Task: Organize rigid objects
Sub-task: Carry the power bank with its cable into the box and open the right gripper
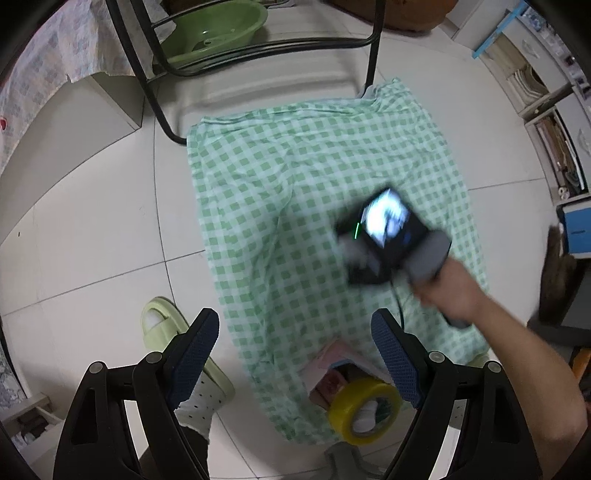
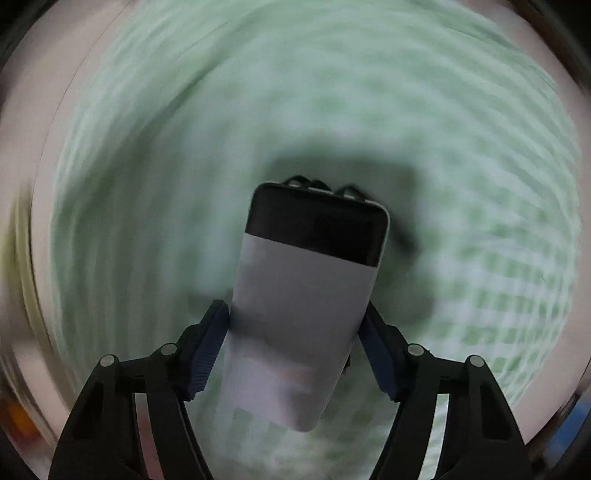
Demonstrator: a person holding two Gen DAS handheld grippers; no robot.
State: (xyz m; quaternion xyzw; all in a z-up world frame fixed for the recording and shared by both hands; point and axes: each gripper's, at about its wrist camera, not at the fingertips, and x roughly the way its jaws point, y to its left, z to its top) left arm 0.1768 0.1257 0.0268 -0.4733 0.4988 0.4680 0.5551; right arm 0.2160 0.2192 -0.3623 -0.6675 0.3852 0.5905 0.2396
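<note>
My right gripper (image 2: 293, 328) is shut on a white power bank (image 2: 299, 306) with a black top band, held over the green checked cloth (image 2: 480, 258); this view is blurred by motion. In the left wrist view the right gripper's body (image 1: 388, 236) hangs blurred over the cloth (image 1: 295, 184) in a person's hand. My left gripper (image 1: 295, 339) is open and empty above the cloth's near edge. A yellow tape roll (image 1: 365, 410) and a pink box (image 1: 332, 365) lie at the cloth's near edge between its fingers.
A black chair frame (image 1: 155, 96) stands at the far end of the cloth. A green basin (image 1: 214, 33) sits beneath it. A green slipper and socked foot (image 1: 184, 354) are on the tiled floor at left. Shelves (image 1: 554, 147) line the right.
</note>
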